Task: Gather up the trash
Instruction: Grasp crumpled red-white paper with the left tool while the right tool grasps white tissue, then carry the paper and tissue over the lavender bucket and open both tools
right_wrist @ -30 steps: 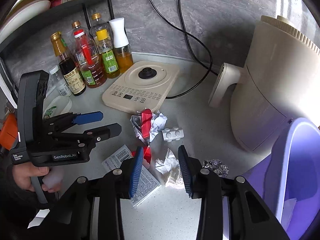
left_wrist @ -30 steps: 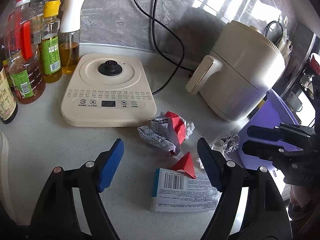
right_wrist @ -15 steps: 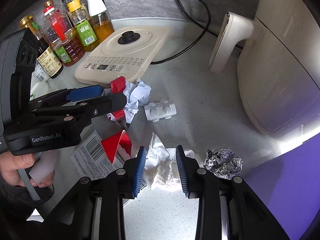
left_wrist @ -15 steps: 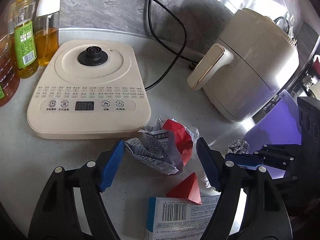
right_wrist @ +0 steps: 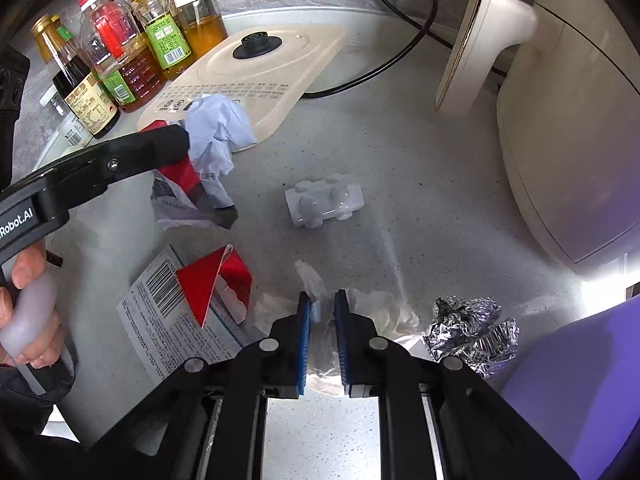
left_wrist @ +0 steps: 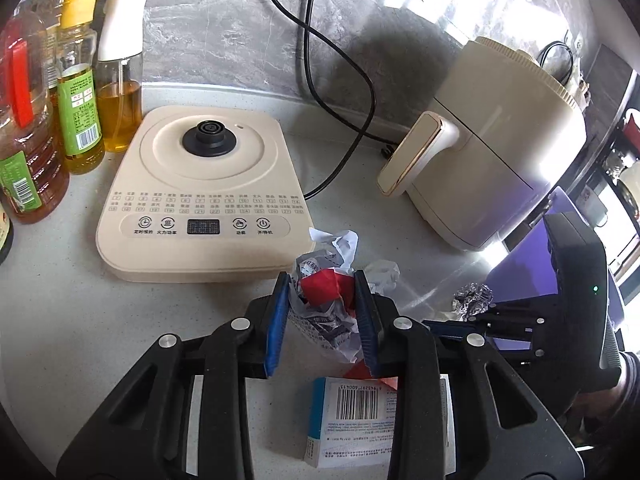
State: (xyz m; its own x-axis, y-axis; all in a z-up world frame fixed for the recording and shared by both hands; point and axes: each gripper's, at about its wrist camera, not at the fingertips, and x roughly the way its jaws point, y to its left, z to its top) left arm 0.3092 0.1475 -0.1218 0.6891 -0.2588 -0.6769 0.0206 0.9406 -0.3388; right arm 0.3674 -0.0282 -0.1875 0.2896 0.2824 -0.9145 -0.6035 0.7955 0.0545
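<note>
My left gripper (left_wrist: 322, 314) is shut on a crumpled red-and-white printed wrapper (left_wrist: 326, 304), which also shows in the right wrist view (right_wrist: 200, 168), held just above the counter. My right gripper (right_wrist: 321, 332) is shut on a crumpled white tissue (right_wrist: 376, 308) lying on the counter. A flattened carton with a barcode and red flap (right_wrist: 188, 304) lies at the left of the tissue. A ball of foil (right_wrist: 472, 330) lies at its right. A white plastic blister piece (right_wrist: 324, 202) lies farther back.
A purple bin (right_wrist: 580, 380) stands at the right edge. A beige cooker base (left_wrist: 200, 196), an air fryer (left_wrist: 492, 144) with black cords (left_wrist: 340, 80), and several oil bottles (left_wrist: 76, 92) stand at the back of the grey counter (right_wrist: 380, 140).
Both grippers moved forward and down and closed: the left onto the red-and-white wrapper, the right onto the white tissue. The wrapper is now lifted slightly.
</note>
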